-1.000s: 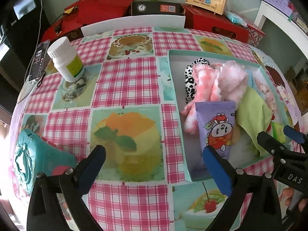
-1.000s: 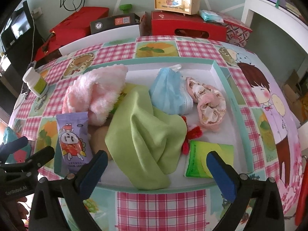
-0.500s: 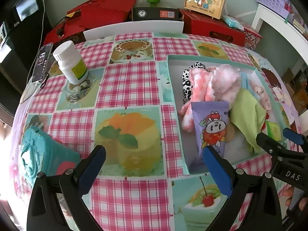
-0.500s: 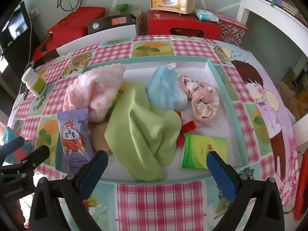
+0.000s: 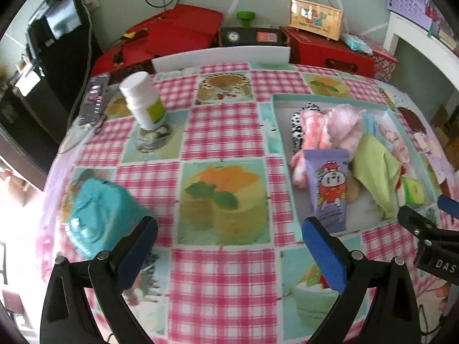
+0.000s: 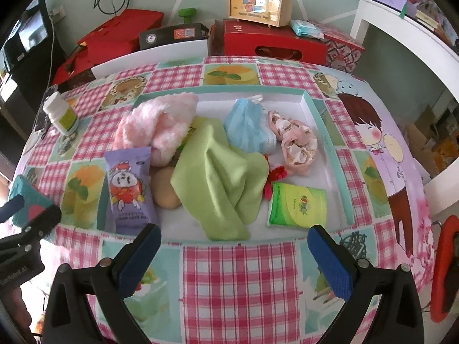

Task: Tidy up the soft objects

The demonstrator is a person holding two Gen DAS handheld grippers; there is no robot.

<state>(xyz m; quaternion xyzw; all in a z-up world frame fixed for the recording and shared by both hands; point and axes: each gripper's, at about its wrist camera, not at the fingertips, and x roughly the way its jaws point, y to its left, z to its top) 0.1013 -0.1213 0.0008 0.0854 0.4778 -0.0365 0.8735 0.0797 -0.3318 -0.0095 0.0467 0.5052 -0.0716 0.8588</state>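
Both tools further back from the tray [image 6: 314, 106] now, left tool [image 5: 229, 240] and right tool [image 6: 233, 242] agape, empty.

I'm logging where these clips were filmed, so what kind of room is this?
Most likely a lived-in room at home, perhaps a child's room. The table wears a cartoon checked cloth, gift boxes are stacked along the wall, and a tray holds a towel and a face mask.
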